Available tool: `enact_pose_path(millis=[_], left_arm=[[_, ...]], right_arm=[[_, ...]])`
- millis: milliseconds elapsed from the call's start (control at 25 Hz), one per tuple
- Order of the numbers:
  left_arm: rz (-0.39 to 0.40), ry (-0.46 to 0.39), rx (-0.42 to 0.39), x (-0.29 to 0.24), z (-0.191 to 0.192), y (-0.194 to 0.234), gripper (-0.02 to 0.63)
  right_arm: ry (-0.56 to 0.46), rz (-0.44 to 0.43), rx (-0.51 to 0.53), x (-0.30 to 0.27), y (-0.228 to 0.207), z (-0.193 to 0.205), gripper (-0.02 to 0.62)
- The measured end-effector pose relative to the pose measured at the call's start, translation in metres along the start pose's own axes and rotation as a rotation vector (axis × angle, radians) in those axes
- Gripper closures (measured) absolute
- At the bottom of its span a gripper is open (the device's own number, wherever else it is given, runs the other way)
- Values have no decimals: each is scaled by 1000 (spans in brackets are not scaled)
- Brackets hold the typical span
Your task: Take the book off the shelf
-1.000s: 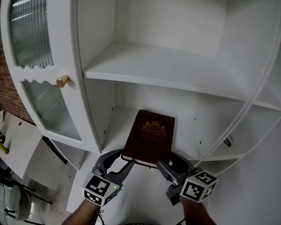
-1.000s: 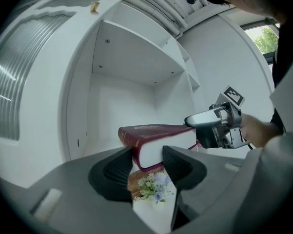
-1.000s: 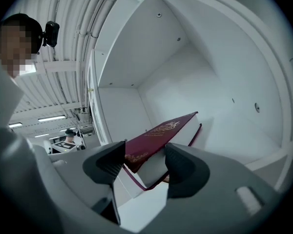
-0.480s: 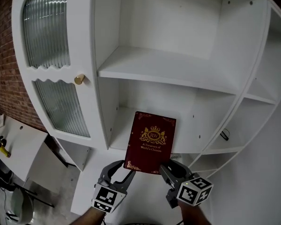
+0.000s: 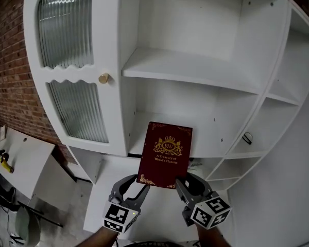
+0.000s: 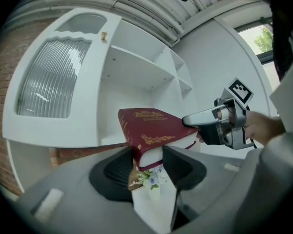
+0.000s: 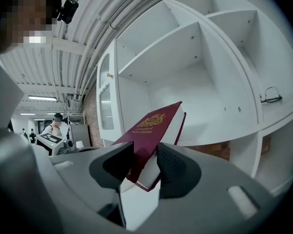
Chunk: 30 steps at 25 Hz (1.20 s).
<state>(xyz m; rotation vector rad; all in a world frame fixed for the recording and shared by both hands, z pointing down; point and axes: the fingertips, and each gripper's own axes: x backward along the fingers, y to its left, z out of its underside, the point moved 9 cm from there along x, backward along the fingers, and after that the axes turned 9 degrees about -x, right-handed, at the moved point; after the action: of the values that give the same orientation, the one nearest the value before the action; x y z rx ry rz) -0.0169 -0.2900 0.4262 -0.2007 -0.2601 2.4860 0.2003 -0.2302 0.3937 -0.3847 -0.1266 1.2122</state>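
A dark red hardback book [image 5: 165,154] with gold print hangs in the air in front of the white shelf unit [image 5: 195,71], clear of its lower shelf [image 5: 144,145]. My left gripper [image 5: 135,187] is shut on the book's lower left corner. My right gripper [image 5: 184,184] is shut on its lower right corner. In the left gripper view the book [image 6: 151,130] lies cover up between the jaws, and the right gripper [image 6: 219,126] shows beyond it. The right gripper view shows the book [image 7: 154,130] tilted between that gripper's jaws.
The shelf unit has a ribbed glass door [image 5: 67,60] with a brass knob [image 5: 104,78] on the left. A pair of glasses [image 5: 246,137] lies on a small side shelf at the right. A brick wall [image 5: 10,86] and a white table [image 5: 15,158] lie to the left.
Both grippers have drawn the book back from the lower shelf toward me, and the view has shifted so that the shelf unit sits further right and further off.
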Motion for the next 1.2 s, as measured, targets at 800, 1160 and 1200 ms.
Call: enact_pose_path(millis=[800,1160,1200], left_arm=[[36,-119,-125,84,-54,-4,417],[49,-132,-123,102,-56,-7,417],[49,-131,-117,102,-55,-8,417]], right_arm=[[-172,11,83,60,93,-12,437],[-171,19,81,70,109,-9,437],[-169,20,83,71,110,-9,437]])
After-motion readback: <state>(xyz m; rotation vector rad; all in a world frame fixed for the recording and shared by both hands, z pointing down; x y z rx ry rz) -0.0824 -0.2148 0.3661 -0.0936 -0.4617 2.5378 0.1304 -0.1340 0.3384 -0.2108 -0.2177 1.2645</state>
